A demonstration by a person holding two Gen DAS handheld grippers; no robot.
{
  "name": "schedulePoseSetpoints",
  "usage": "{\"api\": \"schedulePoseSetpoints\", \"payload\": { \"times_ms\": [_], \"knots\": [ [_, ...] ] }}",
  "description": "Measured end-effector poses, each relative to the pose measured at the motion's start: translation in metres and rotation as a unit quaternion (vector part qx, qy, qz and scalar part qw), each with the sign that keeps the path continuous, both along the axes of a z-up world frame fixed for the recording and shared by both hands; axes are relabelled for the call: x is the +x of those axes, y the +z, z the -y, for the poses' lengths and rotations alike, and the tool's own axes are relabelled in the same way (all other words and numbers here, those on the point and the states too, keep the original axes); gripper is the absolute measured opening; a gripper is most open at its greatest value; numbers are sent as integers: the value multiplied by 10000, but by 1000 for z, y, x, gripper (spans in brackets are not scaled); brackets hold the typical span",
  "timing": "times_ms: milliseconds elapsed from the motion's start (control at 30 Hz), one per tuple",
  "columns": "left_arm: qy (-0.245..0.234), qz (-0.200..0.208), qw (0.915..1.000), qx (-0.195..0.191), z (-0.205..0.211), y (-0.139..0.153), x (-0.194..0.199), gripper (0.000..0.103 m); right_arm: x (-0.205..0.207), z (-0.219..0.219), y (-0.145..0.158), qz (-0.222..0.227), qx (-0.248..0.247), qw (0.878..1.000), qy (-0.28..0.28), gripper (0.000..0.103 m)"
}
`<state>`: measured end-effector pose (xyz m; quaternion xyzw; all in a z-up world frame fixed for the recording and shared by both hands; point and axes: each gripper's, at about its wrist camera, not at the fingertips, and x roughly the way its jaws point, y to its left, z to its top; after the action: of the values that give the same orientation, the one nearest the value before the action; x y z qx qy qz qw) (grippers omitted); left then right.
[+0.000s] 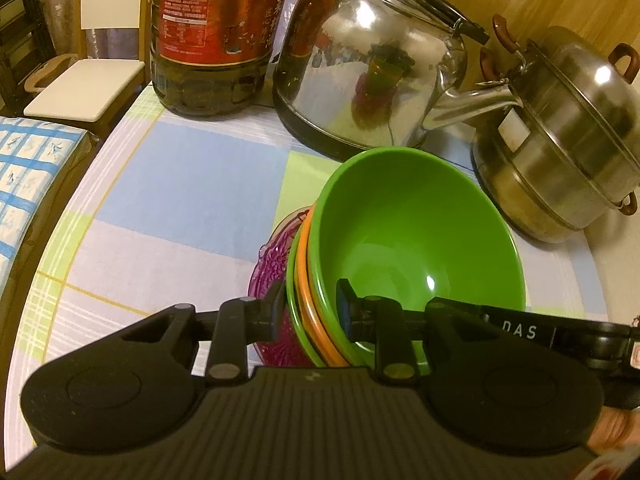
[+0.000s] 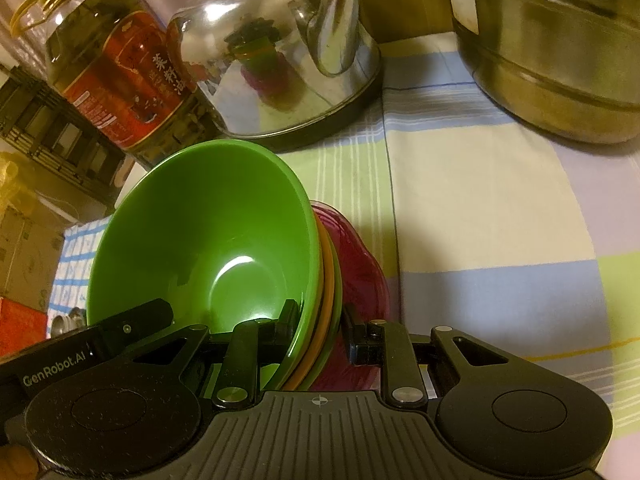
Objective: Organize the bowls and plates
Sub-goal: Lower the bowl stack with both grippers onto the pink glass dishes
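Note:
A stack of nested bowls has a green bowl (image 1: 404,240) on top, with an orange rim (image 1: 310,312) and another green rim under it. A purple glass dish (image 1: 266,280) lies beneath the stack. My left gripper (image 1: 310,304) is shut on the stack's near rims, one finger inside the top bowl and one outside. In the right wrist view my right gripper (image 2: 318,324) is shut on the rims of the same green bowl (image 2: 208,240) stack, with the purple dish (image 2: 360,272) behind its outer finger. Whether either grip takes in the dish I cannot tell.
A steel kettle (image 1: 372,76) stands just behind the bowls, a steel steamer pot (image 1: 560,140) at the right and a large oil bottle (image 1: 216,36) at the back left. The checked tablecloth (image 1: 180,192) spreads left of the stack, and a chair (image 1: 84,84) stands beyond the table edge.

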<state>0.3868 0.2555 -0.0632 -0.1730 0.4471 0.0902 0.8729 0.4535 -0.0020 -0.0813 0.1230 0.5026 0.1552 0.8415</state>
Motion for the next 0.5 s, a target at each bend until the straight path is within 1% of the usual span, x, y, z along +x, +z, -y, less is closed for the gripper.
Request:
{"api": "schedulePoseSetpoints", "payload": {
  "times_ms": [100, 400, 500],
  "knots": [
    [-36, 12, 10000, 5, 0, -1, 2, 24, -1, -4, 2, 90, -107, 9999, 36, 23],
    [20, 48, 9999, -121, -3, -1, 0, 24, 0, -1, 0, 69, -71, 10000, 1, 24],
    [33, 54, 9999, -123, -2, -1, 1, 24, 1, 0, 0, 31, -29, 10000, 19, 26]
  ]
}}
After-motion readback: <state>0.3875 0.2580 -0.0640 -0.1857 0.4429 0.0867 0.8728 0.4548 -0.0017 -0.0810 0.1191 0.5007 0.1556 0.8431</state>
